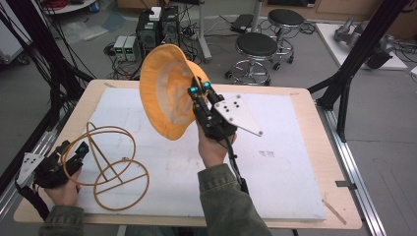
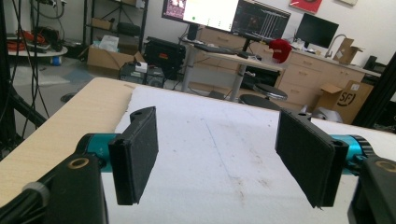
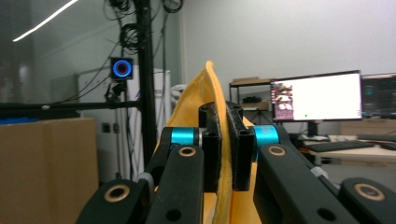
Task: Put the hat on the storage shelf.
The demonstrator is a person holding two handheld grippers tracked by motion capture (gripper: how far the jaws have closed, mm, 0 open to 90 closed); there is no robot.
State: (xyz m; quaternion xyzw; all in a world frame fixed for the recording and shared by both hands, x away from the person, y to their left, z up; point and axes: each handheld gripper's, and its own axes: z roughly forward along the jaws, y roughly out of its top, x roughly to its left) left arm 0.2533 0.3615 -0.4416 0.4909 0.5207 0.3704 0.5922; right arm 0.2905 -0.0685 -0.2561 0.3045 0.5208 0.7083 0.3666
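My right gripper (image 1: 199,89) holds an orange sun hat (image 1: 164,91) up above the middle of the table, jaws shut on its brim. In the right gripper view the orange brim (image 3: 205,100) rises edge-on between the two black pads, with the gripper (image 3: 225,149) clamped on it. A round orange wire hat stand (image 1: 109,164) rests on the white mat at the front left. My left gripper (image 1: 69,155) lies low beside the stand's left side. In the left gripper view its jaws (image 2: 224,158) are wide apart with nothing between them.
A white foam mat (image 1: 275,162) covers the wooden table (image 1: 314,123). Two black stools (image 1: 255,46) and computer boxes (image 1: 157,29) stand on the floor beyond the far edge. Black frame posts (image 1: 354,54) rise at the right and left.
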